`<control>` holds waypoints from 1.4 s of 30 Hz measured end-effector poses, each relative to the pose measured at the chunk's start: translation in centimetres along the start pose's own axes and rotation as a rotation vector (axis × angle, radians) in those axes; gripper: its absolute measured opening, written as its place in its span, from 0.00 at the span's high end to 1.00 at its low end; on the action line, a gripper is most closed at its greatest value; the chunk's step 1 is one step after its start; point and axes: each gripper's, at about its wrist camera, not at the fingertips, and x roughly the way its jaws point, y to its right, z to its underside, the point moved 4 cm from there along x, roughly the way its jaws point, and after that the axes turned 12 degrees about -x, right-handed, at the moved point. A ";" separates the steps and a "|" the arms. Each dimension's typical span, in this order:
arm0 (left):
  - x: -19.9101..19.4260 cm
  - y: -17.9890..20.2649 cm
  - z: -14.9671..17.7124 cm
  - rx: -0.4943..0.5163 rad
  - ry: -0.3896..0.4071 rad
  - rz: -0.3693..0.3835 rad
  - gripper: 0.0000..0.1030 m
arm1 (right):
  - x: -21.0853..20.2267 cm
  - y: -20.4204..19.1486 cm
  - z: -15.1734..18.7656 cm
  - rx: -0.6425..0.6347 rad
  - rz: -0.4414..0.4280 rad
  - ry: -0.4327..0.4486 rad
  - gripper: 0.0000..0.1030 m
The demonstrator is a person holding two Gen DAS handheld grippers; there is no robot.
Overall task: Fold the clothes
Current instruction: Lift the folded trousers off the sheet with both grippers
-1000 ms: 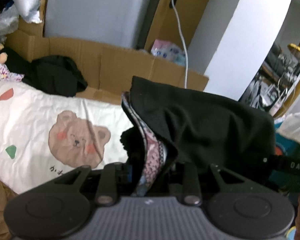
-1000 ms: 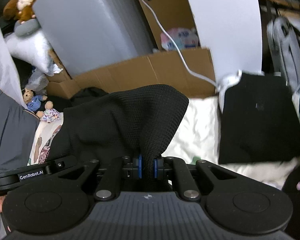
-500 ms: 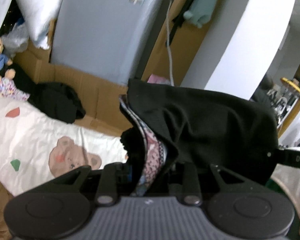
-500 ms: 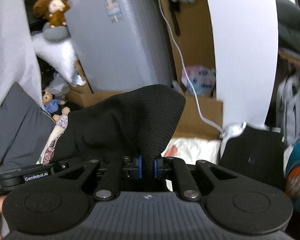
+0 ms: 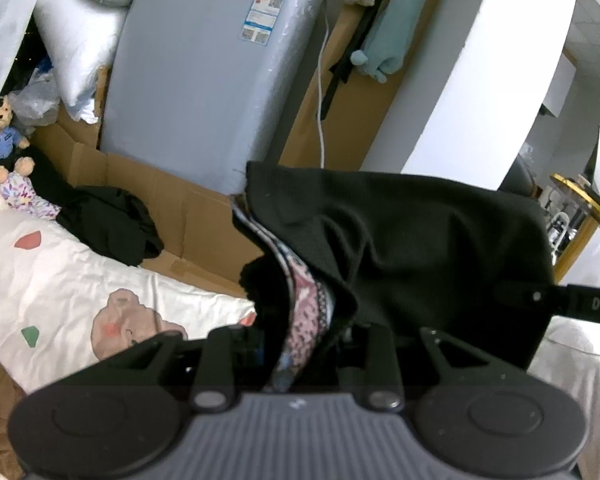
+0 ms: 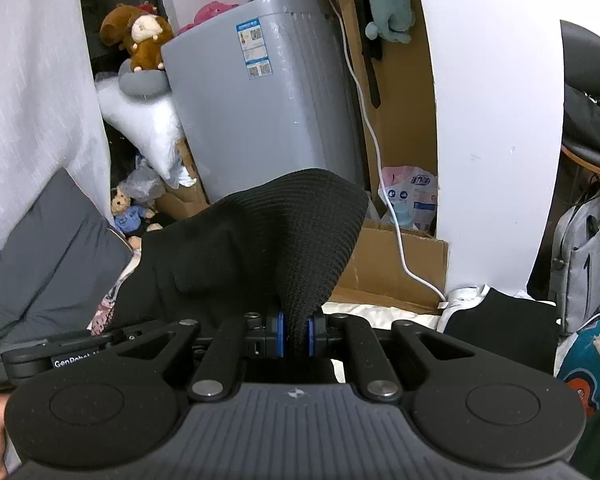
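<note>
Black knit sweater (image 6: 260,248): soft, floppy, bit bulky. Right claw (image 6: 294,330) pinched tight on ribbed edge, left claw (image 5: 300,344) clamped around thick bunch. Grab corners, not middle.

Black garment (image 6: 284,232): ribbed matt knit. Bedsheet (image 5: 72,276): smooth printed cloth. Box (image 6: 396,268): plain matt cardboard.

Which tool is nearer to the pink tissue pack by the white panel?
Right. The right tool has the pink tissue pack just ahead, slightly to its right. The left tool sits further left; the black garment hides the pack there.
</note>
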 end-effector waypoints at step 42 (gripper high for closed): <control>8.6 7.2 4.6 0.061 -0.109 0.227 0.71 | -2.6 12.4 4.7 0.032 0.175 0.009 0.89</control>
